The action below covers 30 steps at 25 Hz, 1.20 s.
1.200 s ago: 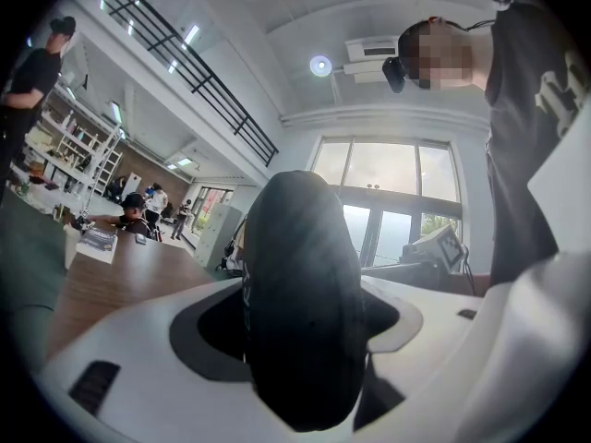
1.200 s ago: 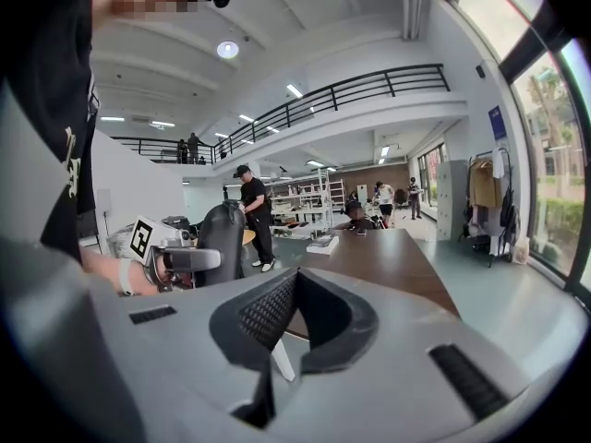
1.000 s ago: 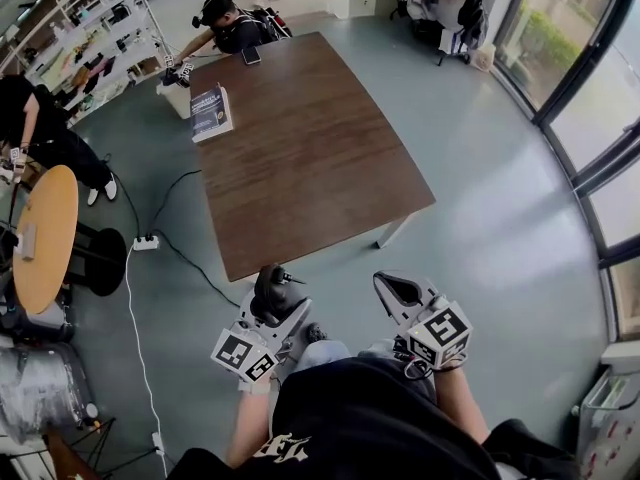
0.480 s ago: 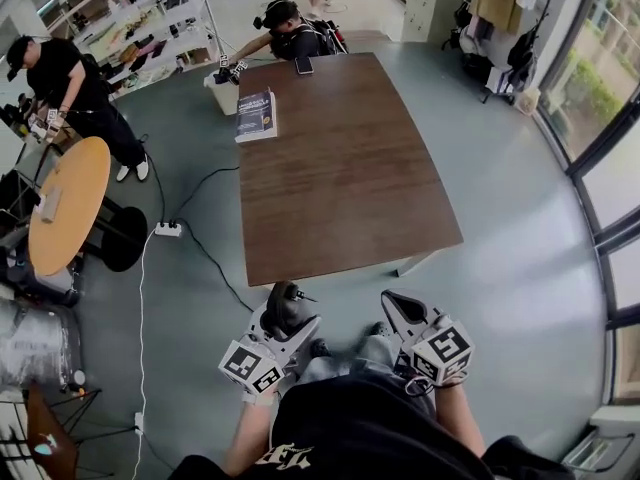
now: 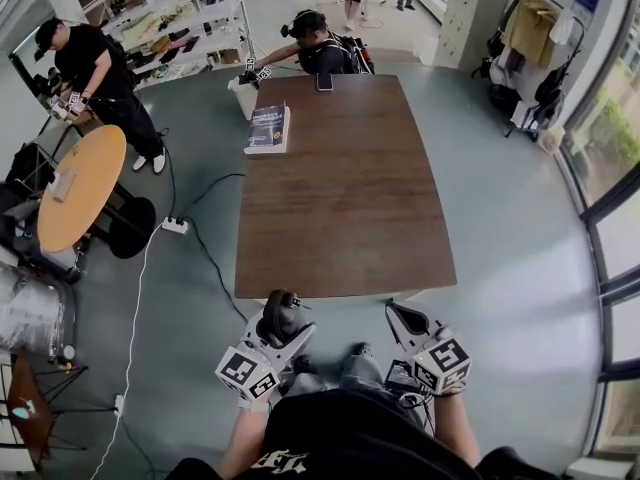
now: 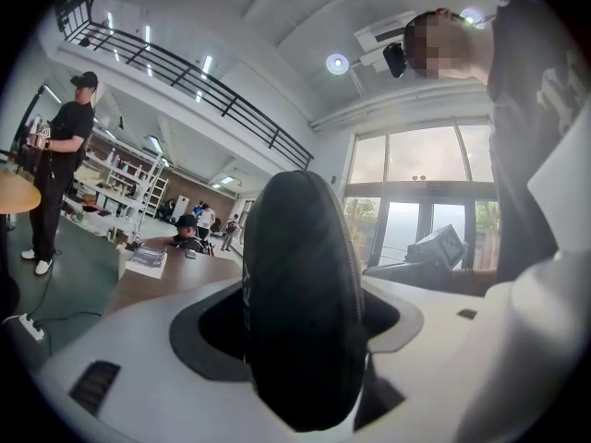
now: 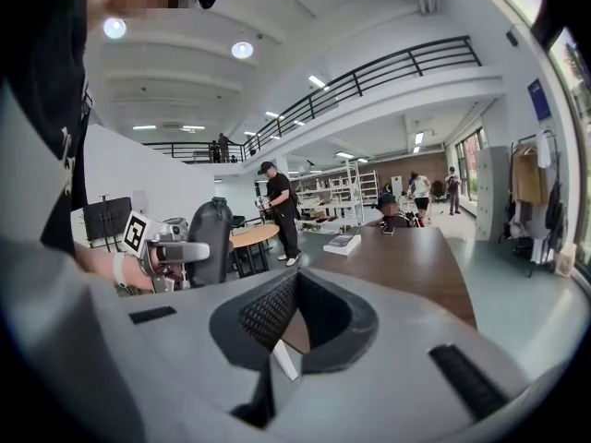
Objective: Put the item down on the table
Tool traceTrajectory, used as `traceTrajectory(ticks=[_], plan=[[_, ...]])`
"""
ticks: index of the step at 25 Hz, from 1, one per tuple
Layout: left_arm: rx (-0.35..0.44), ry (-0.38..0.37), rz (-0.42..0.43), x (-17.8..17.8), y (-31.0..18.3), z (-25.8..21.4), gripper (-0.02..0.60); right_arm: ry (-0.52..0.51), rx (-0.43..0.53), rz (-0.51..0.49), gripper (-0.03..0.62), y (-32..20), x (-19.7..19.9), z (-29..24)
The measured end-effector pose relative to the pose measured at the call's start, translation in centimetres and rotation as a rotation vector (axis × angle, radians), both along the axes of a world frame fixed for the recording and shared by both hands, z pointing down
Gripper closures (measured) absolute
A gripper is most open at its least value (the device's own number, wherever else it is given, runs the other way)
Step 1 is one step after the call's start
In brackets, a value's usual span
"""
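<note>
At the lower centre of the head view, short of the table (image 5: 345, 198), the left hand-held gripper (image 5: 284, 320) clamps a black case (image 5: 277, 308). Only its own view shows what is probably a zip. The right hand-held gripper (image 5: 404, 317) is parted and empty.

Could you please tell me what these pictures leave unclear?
- Black item: its kind. The left gripper view shows only a dark zipped shell up close, and it is too small in the head view.
- Left gripper: fingers mostly covered by that item in its own view.
- Book: cover print too small, head view.
</note>
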State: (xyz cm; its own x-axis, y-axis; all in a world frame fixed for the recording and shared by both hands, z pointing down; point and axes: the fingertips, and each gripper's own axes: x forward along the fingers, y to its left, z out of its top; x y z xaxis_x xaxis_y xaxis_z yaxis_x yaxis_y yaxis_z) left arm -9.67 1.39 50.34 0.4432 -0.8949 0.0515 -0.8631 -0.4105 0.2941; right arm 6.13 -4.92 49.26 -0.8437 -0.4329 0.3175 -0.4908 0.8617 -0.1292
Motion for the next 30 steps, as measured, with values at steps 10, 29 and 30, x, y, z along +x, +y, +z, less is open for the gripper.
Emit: traceTrajectory(ticks=[10,29,30], plan=[[0.011,-0.045,-0.002,5.6,-3.6,-1.1,0.265,-0.035,-0.016,-0.031,0.608,-4.5,4.0,0.4],[-0.017,-0.074,-0.073,11.8,-3.8,-0.2,0.265,-0.042,-0.06,-0.112,0.608,-6.3,8.9,2.8],[-0.017,-0.073,-0.074,11.9,-3.8,-0.3,0.265,-0.036,-0.06,-0.117,0.608,-6.3,8.8,2.8]])
